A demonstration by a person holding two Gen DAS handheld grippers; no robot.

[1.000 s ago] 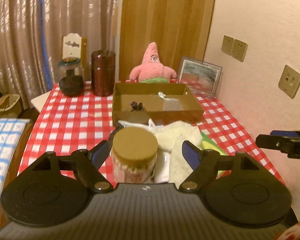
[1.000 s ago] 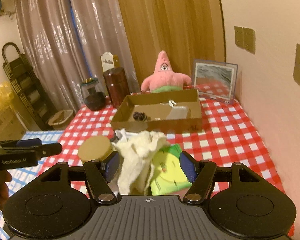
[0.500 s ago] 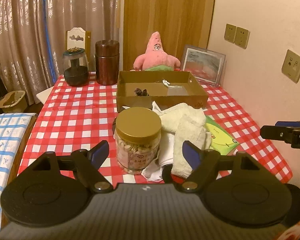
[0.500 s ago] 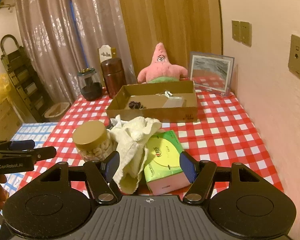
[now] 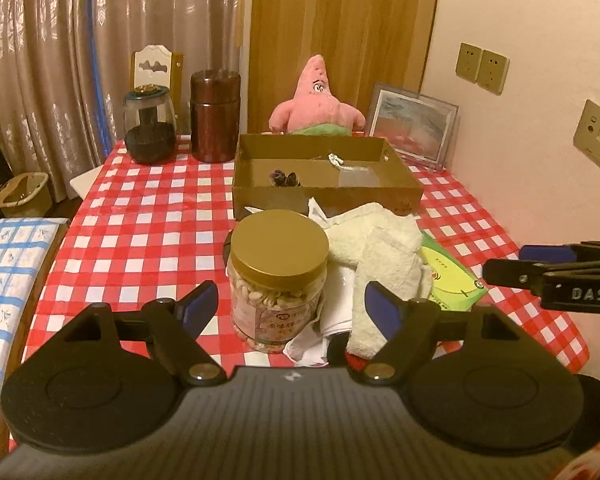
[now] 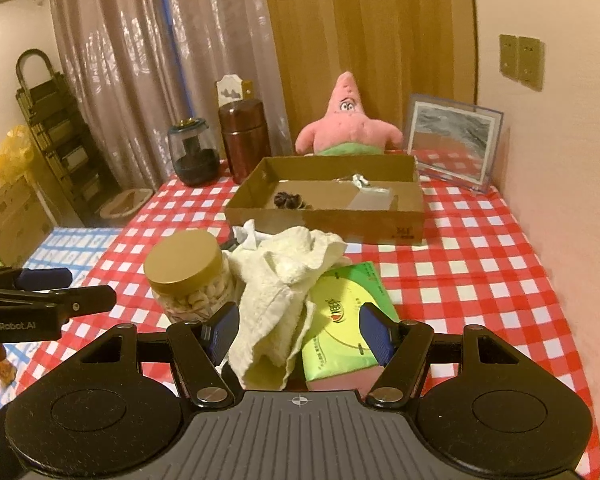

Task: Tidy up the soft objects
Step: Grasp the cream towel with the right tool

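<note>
A cream towel (image 5: 380, 248) (image 6: 284, 276) lies crumpled on the checked table, over a white cloth (image 5: 332, 312) and partly over a green tissue pack (image 5: 448, 276) (image 6: 344, 316). A pink star plush (image 5: 316, 108) (image 6: 348, 120) sits behind a shallow cardboard box (image 5: 324, 196) (image 6: 332, 220). My left gripper (image 5: 290, 306) is open and empty, held back from a gold-lidded jar (image 5: 278, 276) (image 6: 188, 276). My right gripper (image 6: 300, 330) is open and empty, just short of the towel and tissue pack.
A dark glass jar (image 5: 150, 128) and a brown canister (image 5: 215, 114) stand at the back left. A framed picture (image 5: 414, 126) leans at the back right by the wall. A blue checked surface (image 5: 4, 272) lies left of the table. The box holds small items.
Both grippers have pulled back and risen from the pile; the jar, towel and tissue pack now sit farther ahead of the fingers. Nothing on the table has moved.
</note>
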